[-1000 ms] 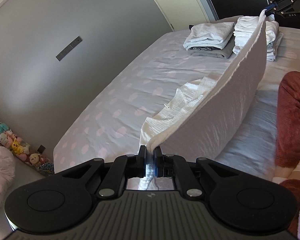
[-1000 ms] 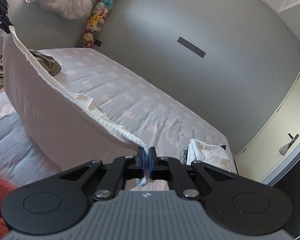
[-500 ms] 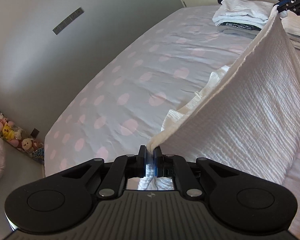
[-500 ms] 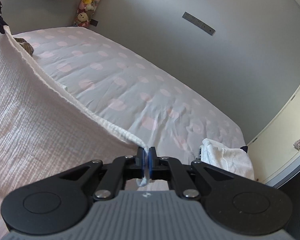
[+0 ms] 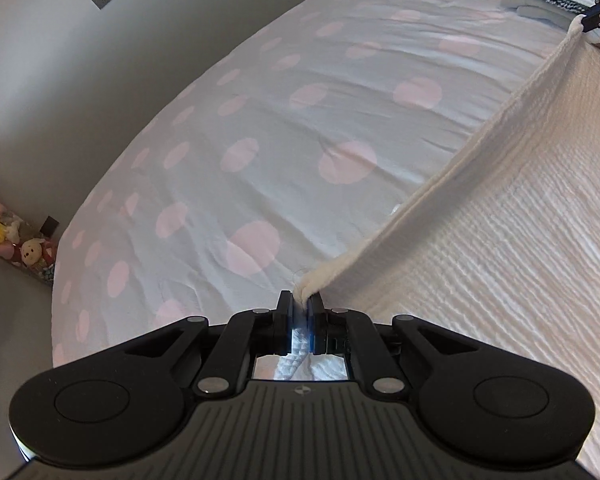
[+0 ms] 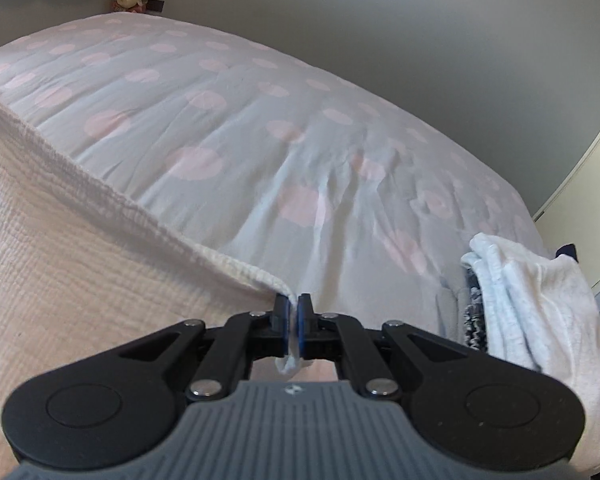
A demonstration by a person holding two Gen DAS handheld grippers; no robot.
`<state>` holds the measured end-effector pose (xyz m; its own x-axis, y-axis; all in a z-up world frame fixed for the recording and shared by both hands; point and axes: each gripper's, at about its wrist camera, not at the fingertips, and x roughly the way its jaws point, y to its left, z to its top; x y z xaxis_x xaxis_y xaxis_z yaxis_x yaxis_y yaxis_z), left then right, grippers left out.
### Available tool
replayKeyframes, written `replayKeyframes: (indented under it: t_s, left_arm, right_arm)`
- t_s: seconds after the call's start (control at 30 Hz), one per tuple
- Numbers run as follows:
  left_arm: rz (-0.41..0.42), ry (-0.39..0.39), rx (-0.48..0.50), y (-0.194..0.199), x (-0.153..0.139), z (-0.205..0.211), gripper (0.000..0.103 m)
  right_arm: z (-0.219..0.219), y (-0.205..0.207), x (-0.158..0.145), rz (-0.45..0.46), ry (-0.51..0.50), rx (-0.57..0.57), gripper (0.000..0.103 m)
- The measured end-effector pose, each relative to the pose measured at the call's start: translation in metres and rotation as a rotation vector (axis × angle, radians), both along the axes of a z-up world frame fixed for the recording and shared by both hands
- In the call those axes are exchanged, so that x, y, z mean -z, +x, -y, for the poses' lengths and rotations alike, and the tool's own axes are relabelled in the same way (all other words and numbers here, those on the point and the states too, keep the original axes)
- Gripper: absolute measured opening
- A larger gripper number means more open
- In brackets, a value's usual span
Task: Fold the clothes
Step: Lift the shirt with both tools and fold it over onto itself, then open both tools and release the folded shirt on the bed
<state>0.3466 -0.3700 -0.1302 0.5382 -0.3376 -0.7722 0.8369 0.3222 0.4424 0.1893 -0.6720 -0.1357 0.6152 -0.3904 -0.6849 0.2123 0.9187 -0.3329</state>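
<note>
Left gripper (image 5: 300,304) clamped on one corner of white crinkle-textured cloth (image 5: 500,240); right gripper (image 6: 293,308) clamped on the other corner. Cloth fills right of left view, spread over polka-dot bedspread (image 5: 240,140). Folded stack (image 6: 532,304) lower right.

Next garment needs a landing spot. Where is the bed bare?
Bare: the dotted duvet between the cloth's stretched edge and the grey wall. Crowded: the folded pile beside the right tongs. Left tongs pinch the cloth's other corner.
</note>
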Motion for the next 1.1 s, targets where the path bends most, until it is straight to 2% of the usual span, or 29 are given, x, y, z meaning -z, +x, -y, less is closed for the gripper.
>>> replayKeyframes:
  t_s: [0.23, 0.37, 0.47, 0.53, 0.57, 0.6, 0.63, 0.7, 0.8, 0.9, 1.0, 1.1]
  left_arm:
    - [-0.029, 0.016, -0.032, 0.027, 0.050, 0.019, 0.005]
    - [-0.035, 0.006, -0.050, 0.029, 0.065, 0.023, 0.005]
    - [-0.024, -0.005, -0.057, 0.030, 0.071, 0.023, 0.009]
    - [-0.025, -0.024, -0.074, 0.031, 0.070, 0.022, 0.013]
    - [-0.027, -0.035, -0.088, 0.029, 0.066, 0.019, 0.015]
    - [-0.028, -0.045, -0.102, 0.027, 0.061, 0.015, 0.020]
    - [-0.030, -0.055, -0.117, 0.024, 0.056, 0.011, 0.024]
    - [-0.037, -0.090, -0.147, 0.018, 0.044, 0.000, 0.031]
    - [-0.069, -0.179, -0.210, 0.001, 0.021, -0.028, 0.039]
    - [-0.135, -0.248, -0.271, -0.023, 0.003, -0.060, 0.041]
    - [-0.183, -0.284, -0.321, -0.056, -0.008, -0.094, 0.041]
    - [-0.236, -0.332, -0.420, -0.084, -0.011, -0.129, 0.046]
  right_arm:
    - [0.019, 0.032, 0.053, -0.044, 0.049, 0.032, 0.005]
    - [0.022, 0.035, 0.066, -0.045, 0.068, 0.046, 0.005]
    - [0.022, 0.034, 0.065, -0.033, 0.084, 0.066, 0.008]
    - [0.024, 0.031, 0.059, -0.022, 0.114, 0.091, 0.016]
    - [0.025, 0.028, 0.055, -0.016, 0.123, 0.108, 0.023]
    - [0.025, 0.024, 0.051, -0.007, 0.123, 0.127, 0.039]
    - [0.025, 0.019, 0.046, 0.004, 0.127, 0.146, 0.045]
    - [0.025, 0.005, 0.035, 0.032, 0.156, 0.183, 0.045]
    - [0.019, -0.028, 0.022, 0.082, 0.250, 0.259, 0.045]
    - [0.003, -0.068, 0.016, 0.124, 0.359, 0.316, 0.045]
    - [-0.022, -0.111, 0.015, 0.159, 0.439, 0.356, 0.046]
    - [-0.044, -0.148, 0.017, 0.193, 0.503, 0.414, 0.050]
